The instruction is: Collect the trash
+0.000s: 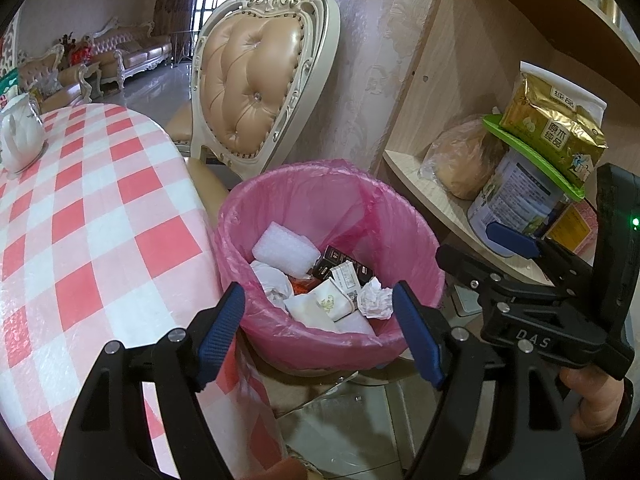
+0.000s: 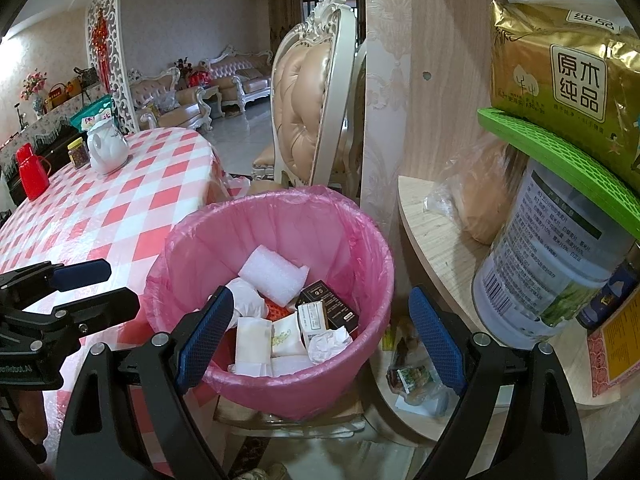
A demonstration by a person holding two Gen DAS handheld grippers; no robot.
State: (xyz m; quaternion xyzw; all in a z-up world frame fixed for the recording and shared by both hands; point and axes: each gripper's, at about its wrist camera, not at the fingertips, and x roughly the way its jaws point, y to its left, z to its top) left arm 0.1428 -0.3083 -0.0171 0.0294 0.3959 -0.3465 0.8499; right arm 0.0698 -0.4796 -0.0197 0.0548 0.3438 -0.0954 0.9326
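Note:
A bin with a pink liner (image 1: pixel 304 340) (image 2: pixel 288 384) stands between the table and the shelf. Inside lie white foam (image 1: pixel 286 250) (image 2: pixel 276 274), crumpled paper (image 1: pixel 374 298) (image 2: pixel 328 344), a black box (image 1: pixel 340 264) (image 2: pixel 332 304) and white wrappers. My left gripper (image 1: pixel 320 334) is open and empty, just over the bin's near rim. My right gripper (image 2: pixel 320 336) is open and empty above the bin. The right gripper also shows in the left wrist view (image 1: pixel 476 252), and the left gripper in the right wrist view (image 2: pixel 100 284).
A table with a red and white checked cloth (image 1: pixel 80 240) (image 2: pixel 120 208) is at the left, with a white teapot (image 1: pixel 20 136) (image 2: pixel 106 148). A padded chair (image 1: pixel 256 80) stands behind the bin. A wooden shelf (image 2: pixel 436 240) at the right holds a tin (image 2: pixel 552 264) and a gold packet (image 2: pixel 568 68).

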